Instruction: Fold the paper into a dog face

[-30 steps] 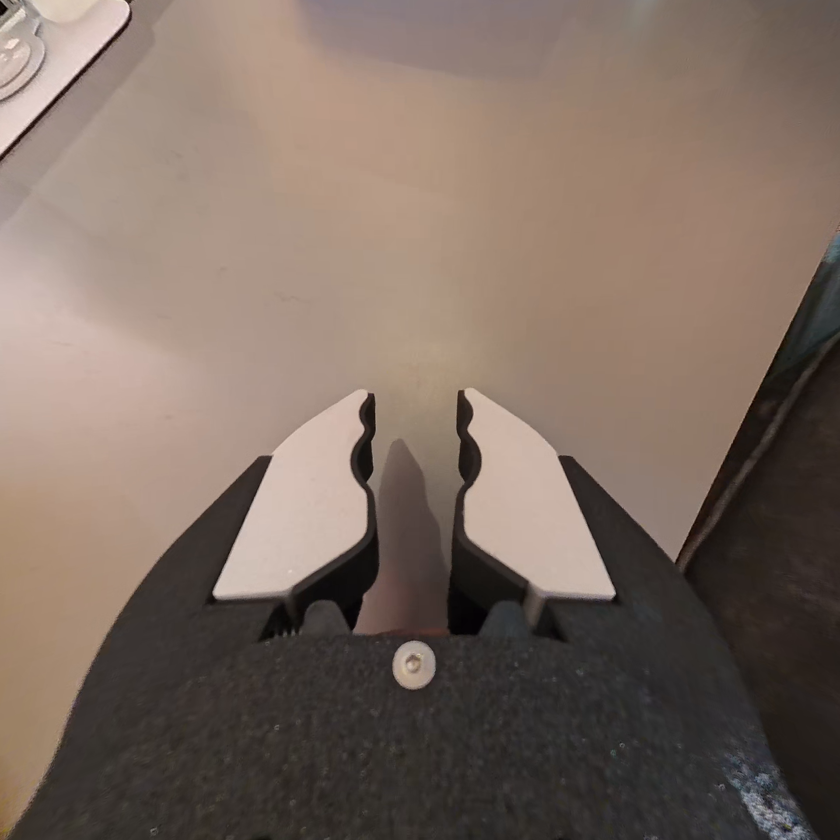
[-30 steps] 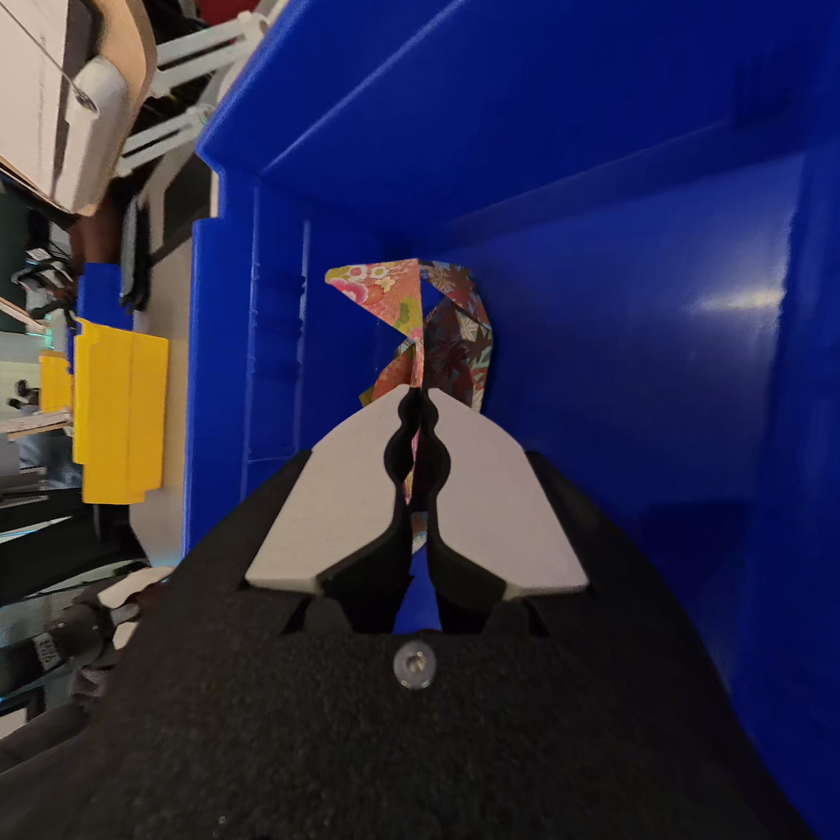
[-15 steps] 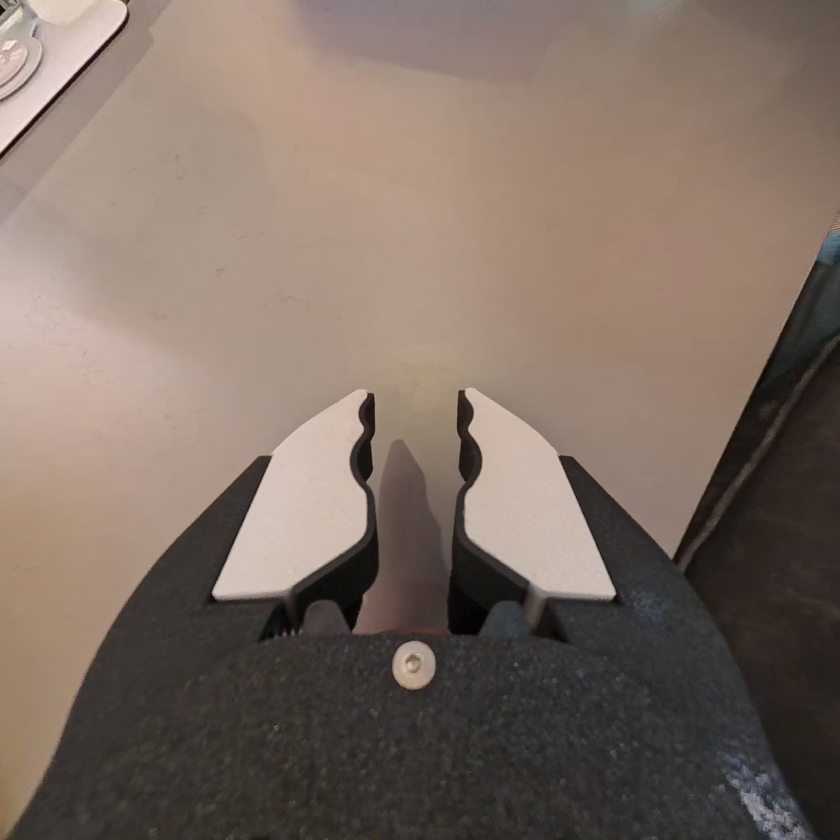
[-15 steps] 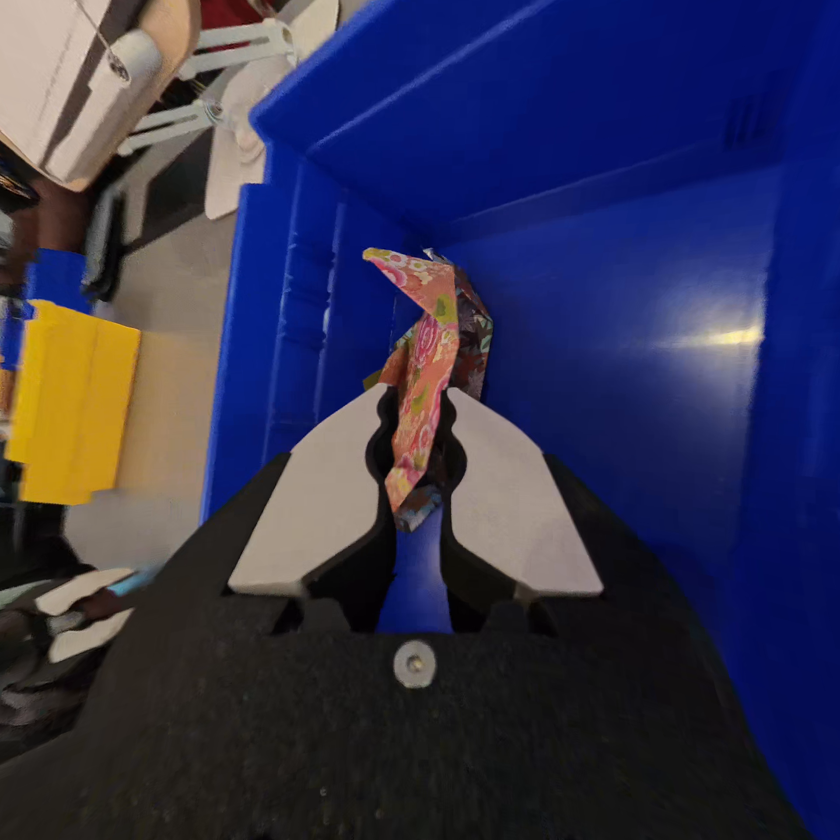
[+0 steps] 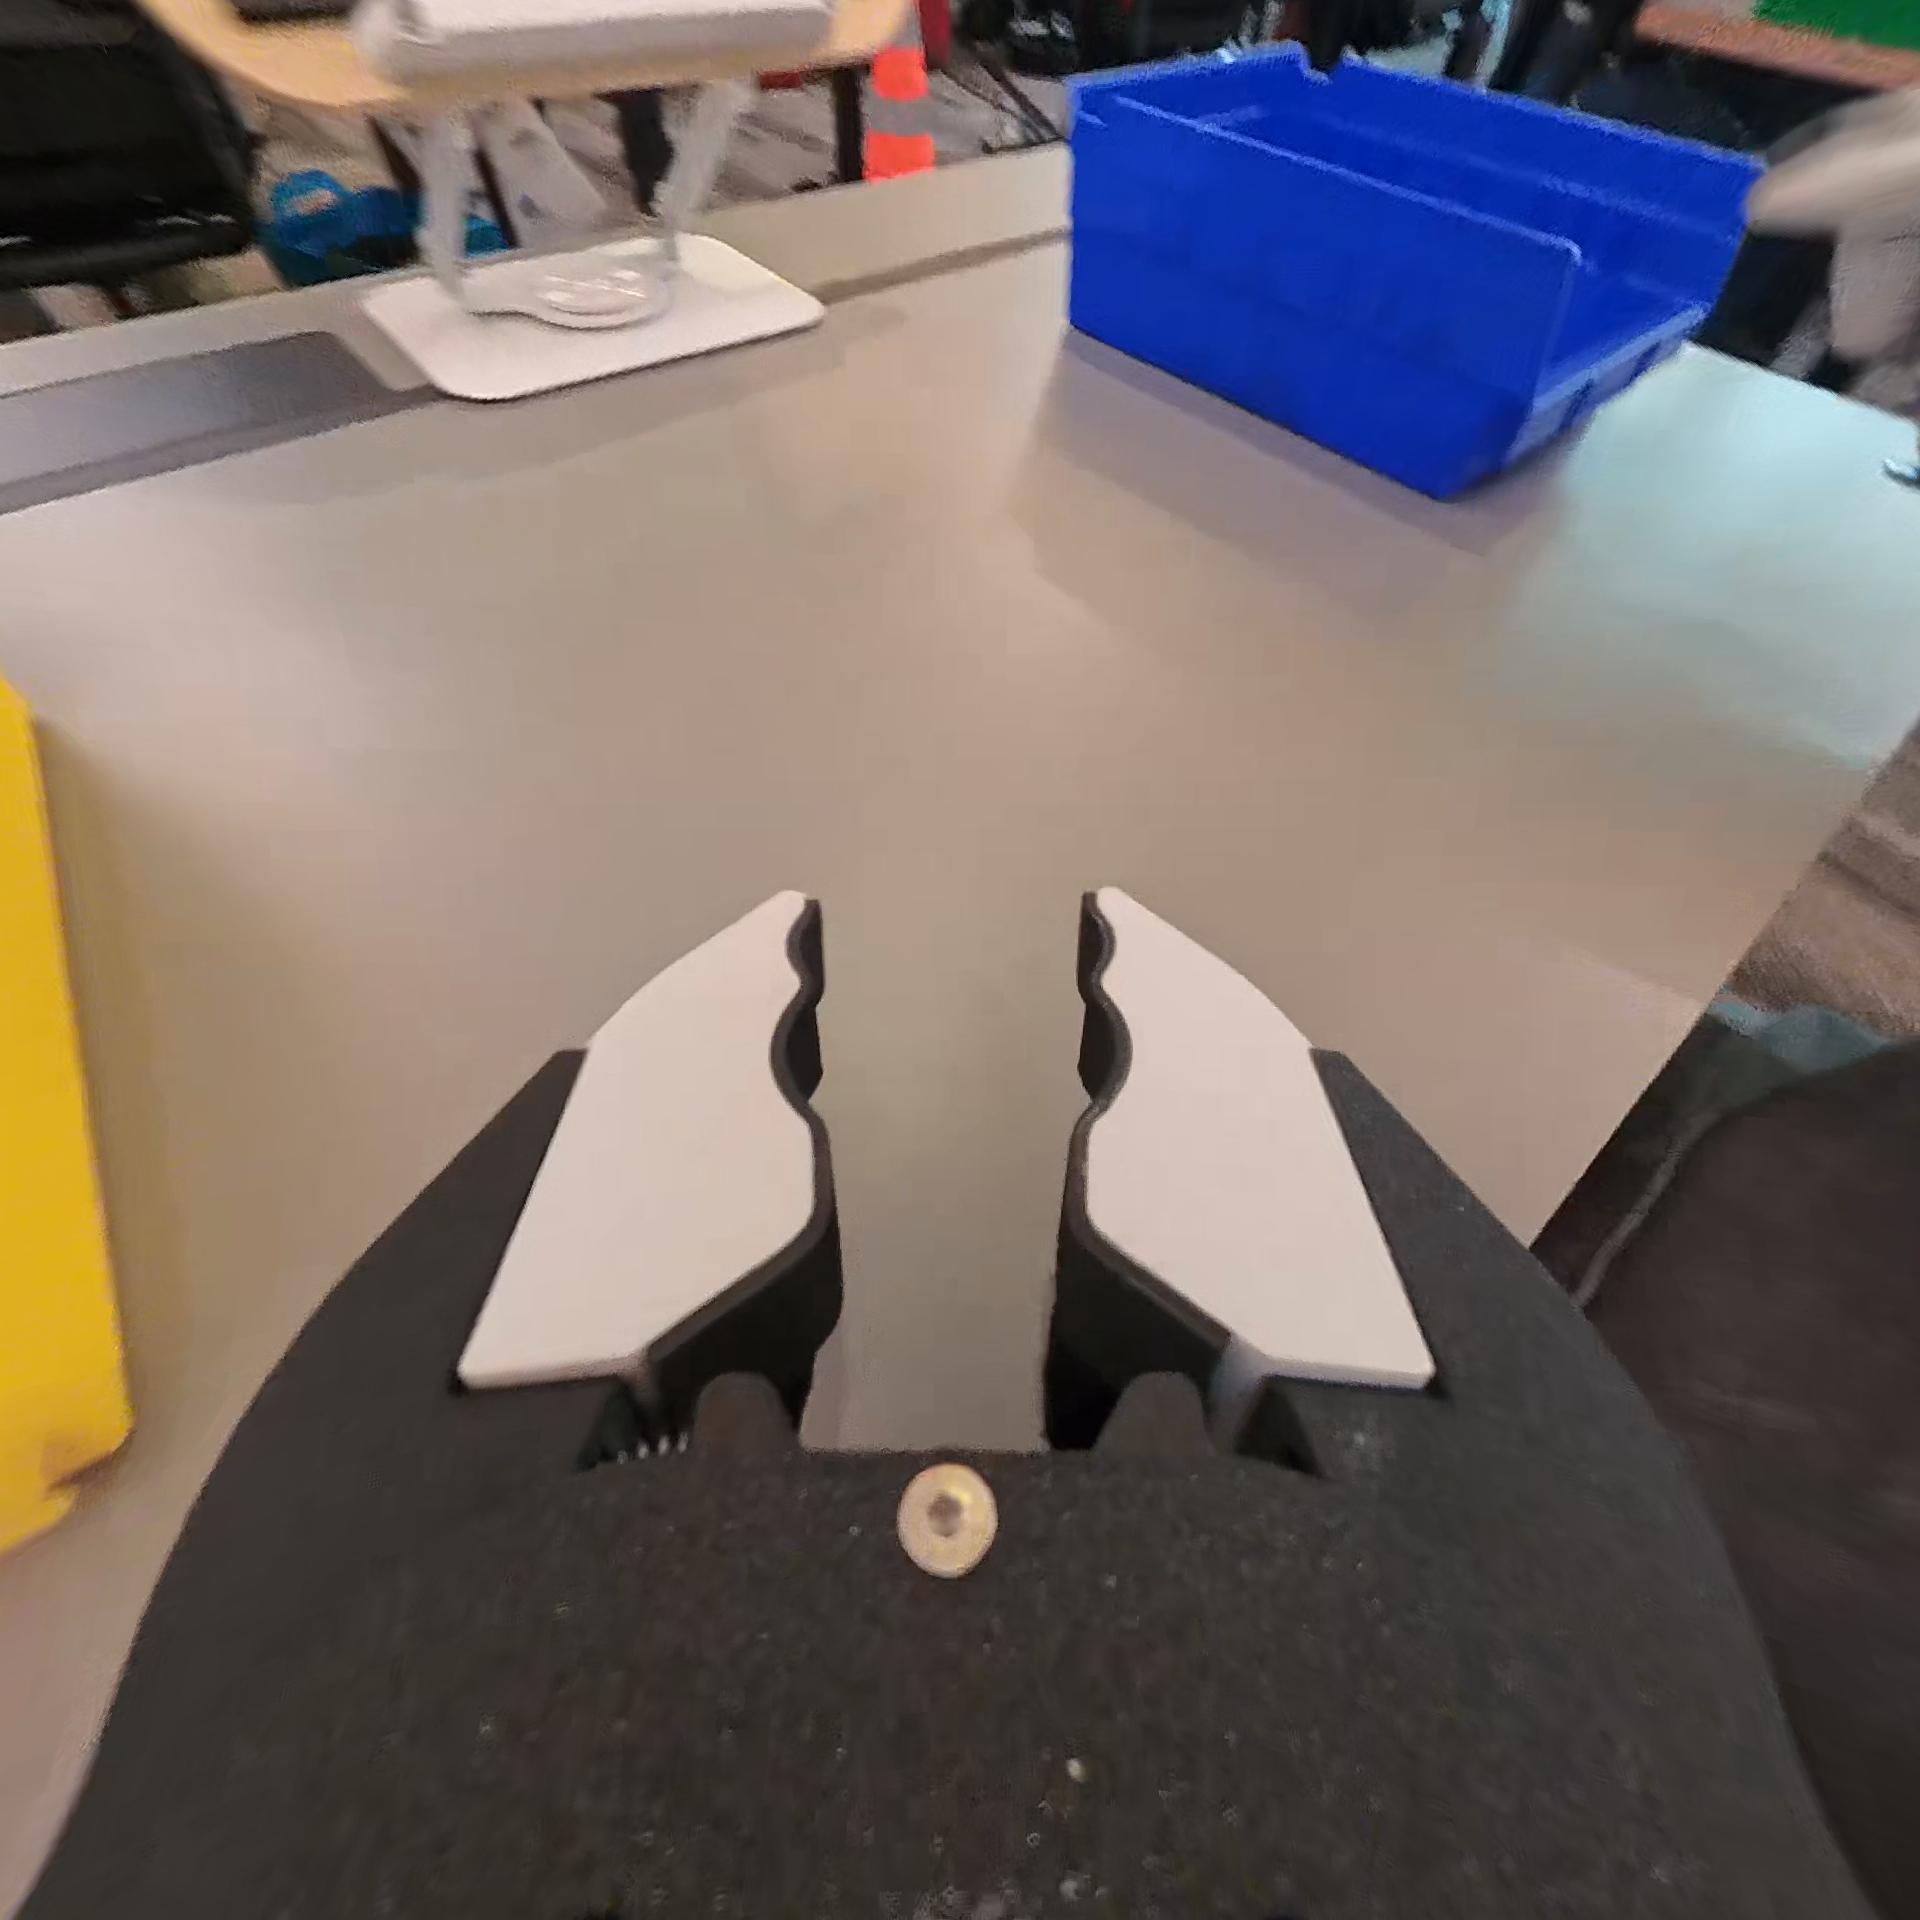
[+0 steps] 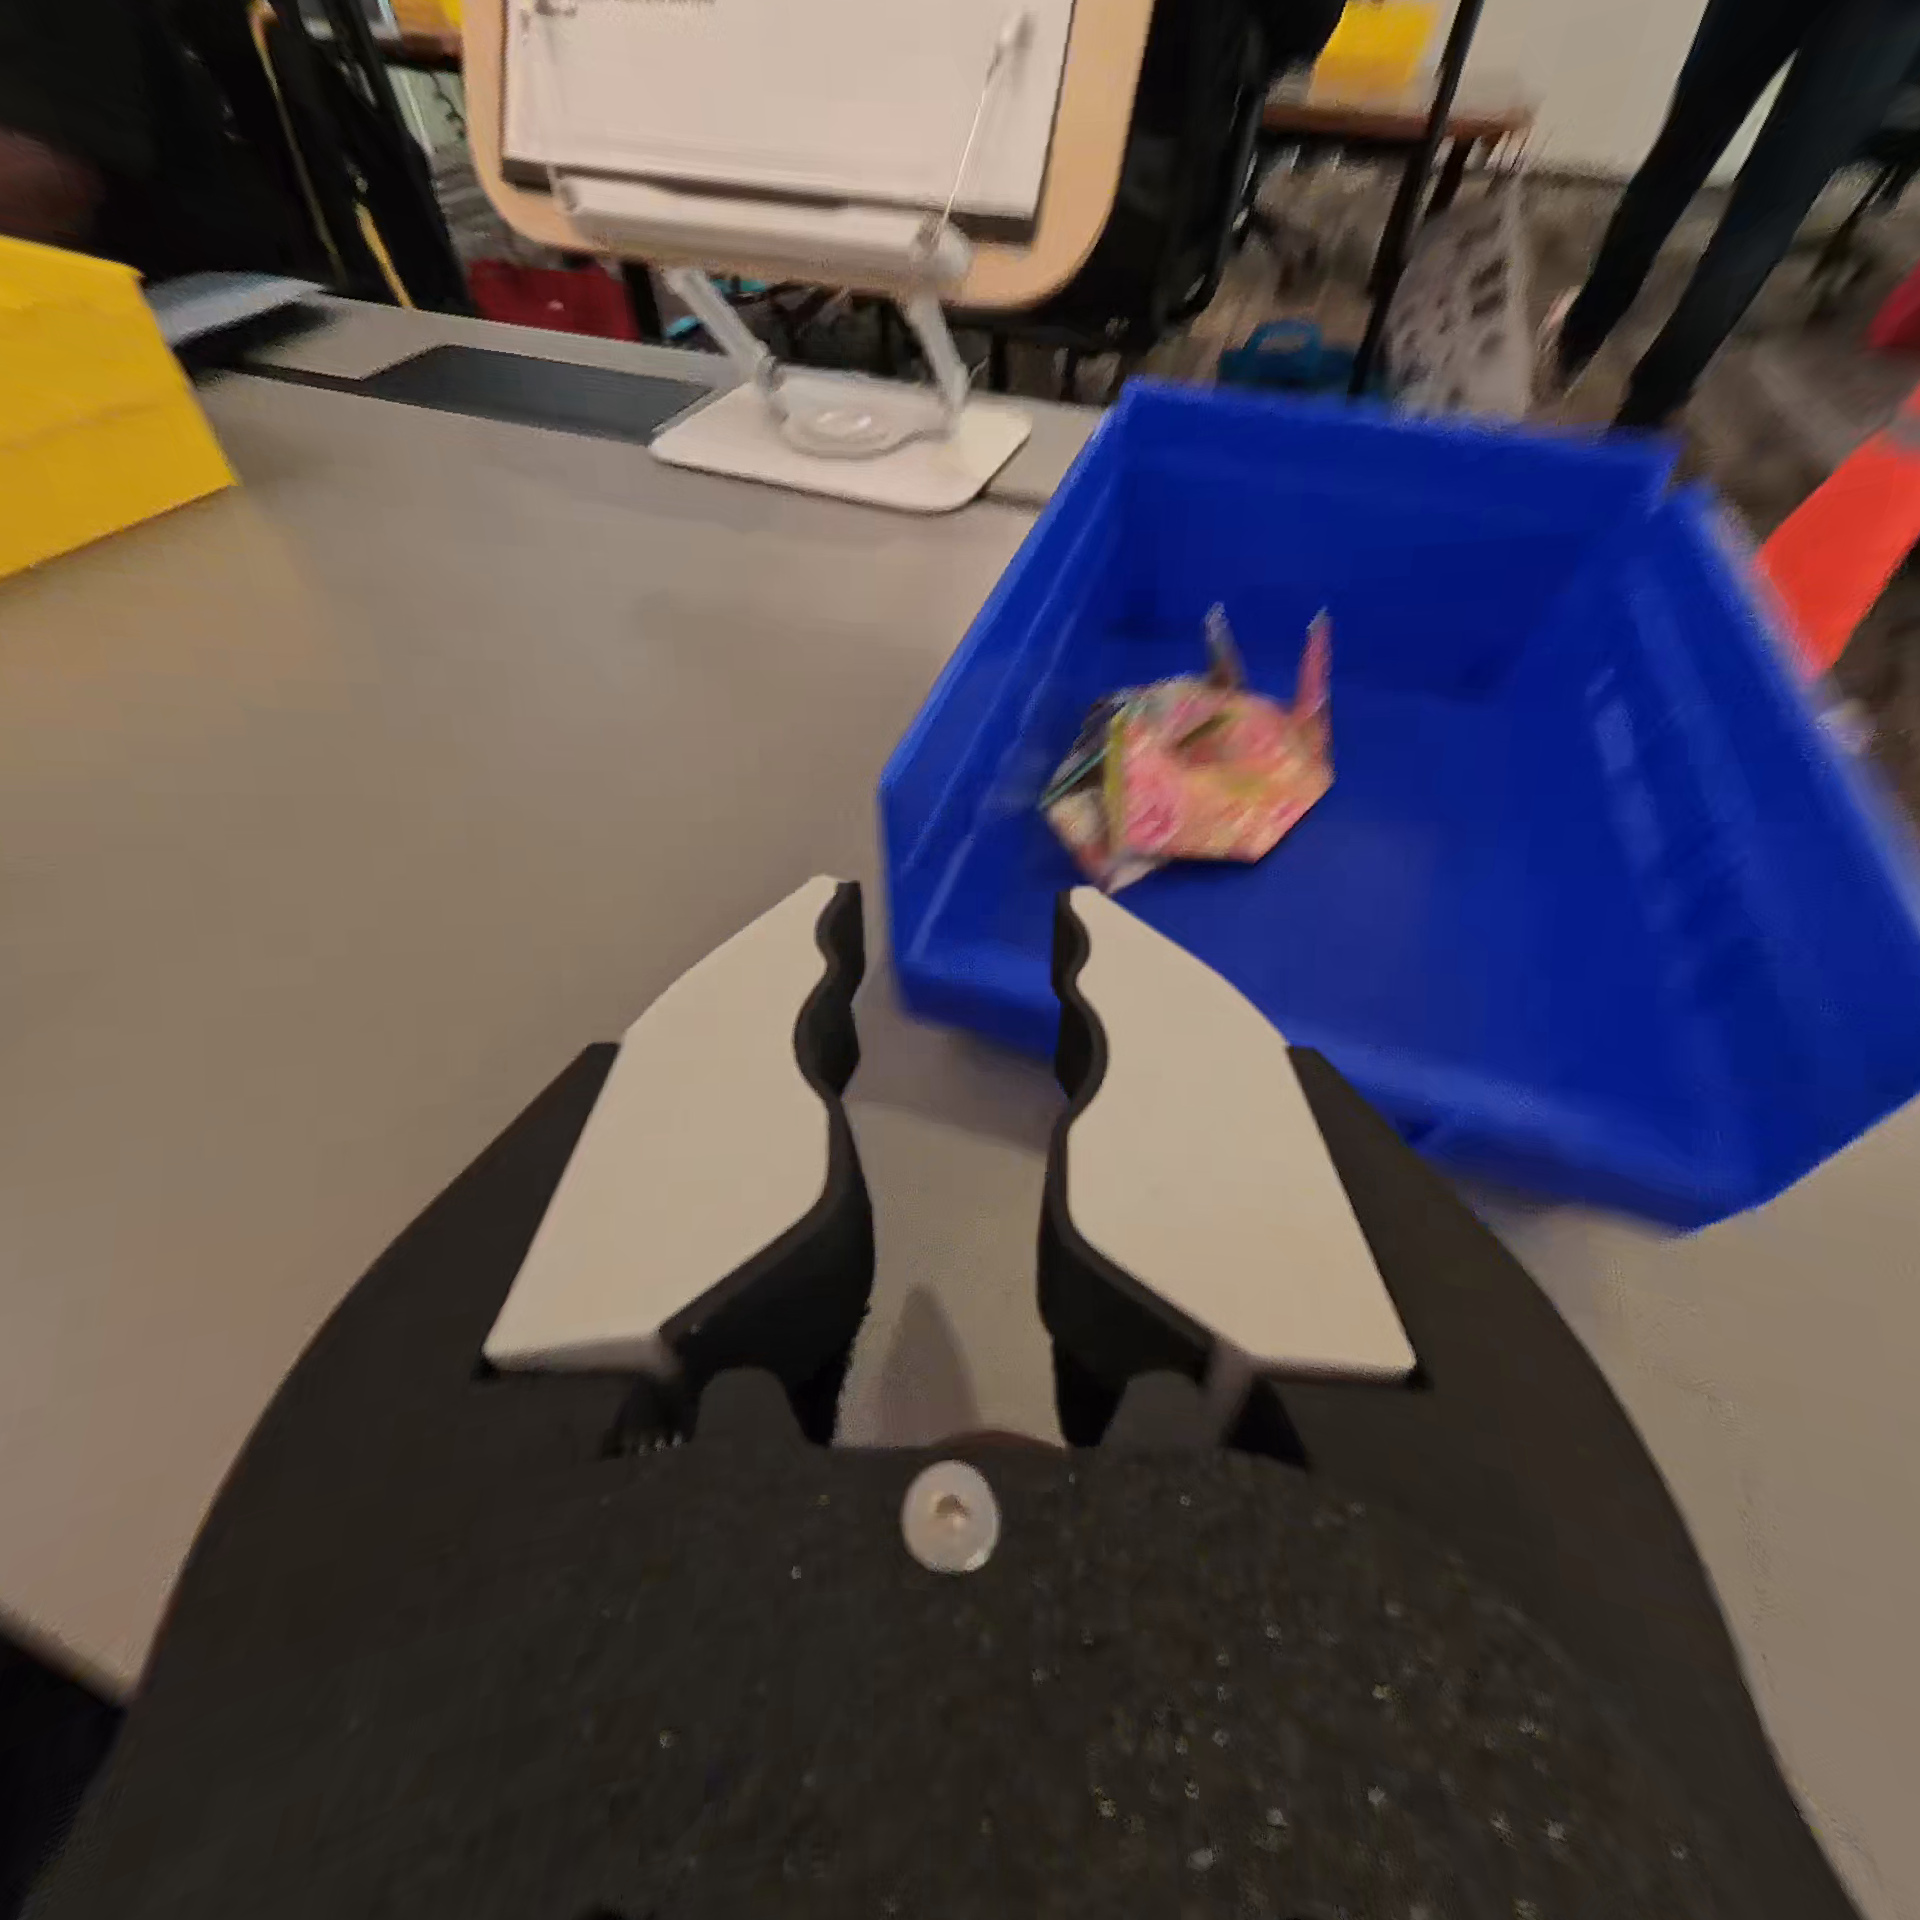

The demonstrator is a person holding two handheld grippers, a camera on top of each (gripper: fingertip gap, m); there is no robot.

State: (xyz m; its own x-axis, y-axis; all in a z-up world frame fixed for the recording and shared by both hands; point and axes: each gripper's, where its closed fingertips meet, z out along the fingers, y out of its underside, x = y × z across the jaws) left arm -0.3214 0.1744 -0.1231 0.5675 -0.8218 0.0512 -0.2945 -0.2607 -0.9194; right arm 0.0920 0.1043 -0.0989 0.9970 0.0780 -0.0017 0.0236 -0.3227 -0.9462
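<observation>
The folded, flower-patterned paper (image 6: 1195, 758) lies on the floor of the blue bin (image 6: 1558, 987), with two points sticking up. My right gripper (image 6: 956, 904) is open and empty, above the grey table just in front of the bin's near left corner. My left gripper (image 5: 948, 914) is open and empty over bare table. The blue bin also shows in the left wrist view (image 5: 1351, 301) at the far right; the paper is hidden there.
A yellow bin stands at the left (image 6: 94, 416), also at the left edge of the left wrist view (image 5: 42, 1122). A white stand with a board (image 6: 831, 436) is at the table's back. The table's right edge (image 5: 1704, 997) is near my left gripper. The gap from one gripper's tips to the other's is roughly 40 cm.
My right gripper let go of the paper, opened and pulled back out of the blue bin; the paper now lies in the bin. My left gripper tilted up and opened a little wider.
</observation>
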